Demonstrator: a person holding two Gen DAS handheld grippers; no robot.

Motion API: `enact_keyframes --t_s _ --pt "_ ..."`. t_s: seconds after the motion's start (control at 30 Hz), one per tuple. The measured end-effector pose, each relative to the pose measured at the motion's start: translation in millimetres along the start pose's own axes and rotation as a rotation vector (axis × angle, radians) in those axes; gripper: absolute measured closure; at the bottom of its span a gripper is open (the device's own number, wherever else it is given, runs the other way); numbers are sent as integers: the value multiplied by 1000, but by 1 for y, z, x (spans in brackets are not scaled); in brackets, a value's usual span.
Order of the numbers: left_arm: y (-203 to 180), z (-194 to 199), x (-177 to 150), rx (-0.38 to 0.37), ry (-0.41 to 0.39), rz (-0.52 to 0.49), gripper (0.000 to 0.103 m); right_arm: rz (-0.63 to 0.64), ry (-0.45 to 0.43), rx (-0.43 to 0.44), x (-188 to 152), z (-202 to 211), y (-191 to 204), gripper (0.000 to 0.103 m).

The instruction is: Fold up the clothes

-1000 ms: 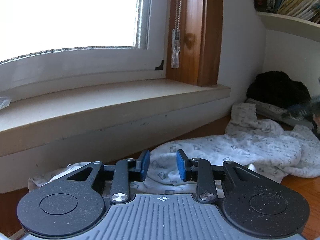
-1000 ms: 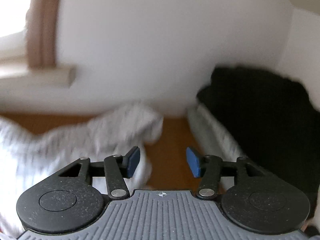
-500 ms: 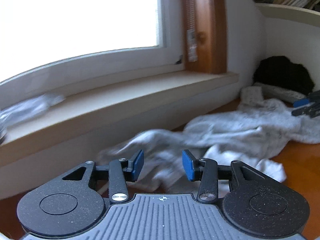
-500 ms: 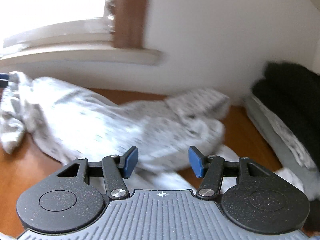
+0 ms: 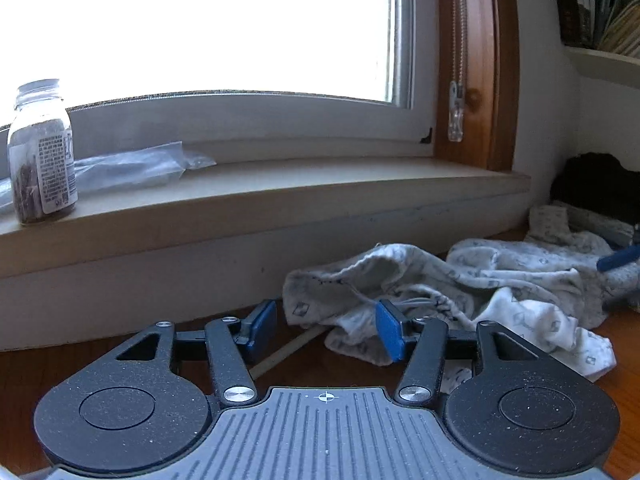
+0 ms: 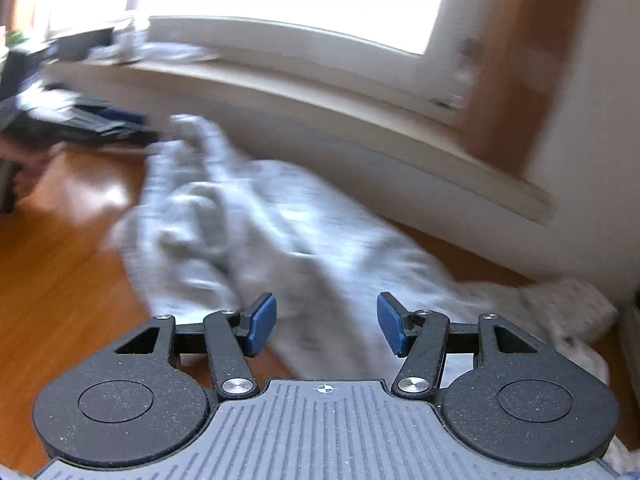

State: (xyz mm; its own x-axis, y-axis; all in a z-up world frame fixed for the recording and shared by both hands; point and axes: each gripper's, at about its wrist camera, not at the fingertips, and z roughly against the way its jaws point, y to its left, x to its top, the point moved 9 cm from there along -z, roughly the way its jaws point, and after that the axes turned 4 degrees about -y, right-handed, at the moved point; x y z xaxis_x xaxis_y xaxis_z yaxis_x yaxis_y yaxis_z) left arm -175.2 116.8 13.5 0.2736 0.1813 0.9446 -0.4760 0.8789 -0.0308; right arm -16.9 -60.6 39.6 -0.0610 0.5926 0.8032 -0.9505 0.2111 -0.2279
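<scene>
Standing on the windowsill (image 5: 320, 184), 1 jar (image 5: 42, 152) holds brown contents.

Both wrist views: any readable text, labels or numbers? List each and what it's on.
None can be read.
Jar label on the windowsill: fine print, too small.
Book spines on the shelf: too dark and small.
Printed garment: small square motifs, no words.
Right wrist view: motion-blurred, nothing legible.
</scene>
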Motion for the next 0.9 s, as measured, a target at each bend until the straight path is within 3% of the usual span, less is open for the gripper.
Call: enact_keyframes --t_s 0.17,0.5,0.53,0.6,0.67,0.77,0.9 --pt "5 -3 -4 7 16 18 41 95 49 55 -3 -8 45 47" --pt "9 -3 -6 18 19 27 37 162 59 62 -5 -16 73 51" --pt "10 -3 -5 21 17 27 37 168 64 66 -6 -18 75 53" --pt "11 -3 -6 28 18 31 36 171 80 76 -9 -22 75 74" --pt "12 -3 -6 30 20 33 36 165 75 68 -8 -22 71 87" --pt "10 -3 -5 29 18 19 36 159 45 44 0 -14 61 97" --pt "1 0 -3 16 3 -28 36 171 -21 -35 16 4 42 98"
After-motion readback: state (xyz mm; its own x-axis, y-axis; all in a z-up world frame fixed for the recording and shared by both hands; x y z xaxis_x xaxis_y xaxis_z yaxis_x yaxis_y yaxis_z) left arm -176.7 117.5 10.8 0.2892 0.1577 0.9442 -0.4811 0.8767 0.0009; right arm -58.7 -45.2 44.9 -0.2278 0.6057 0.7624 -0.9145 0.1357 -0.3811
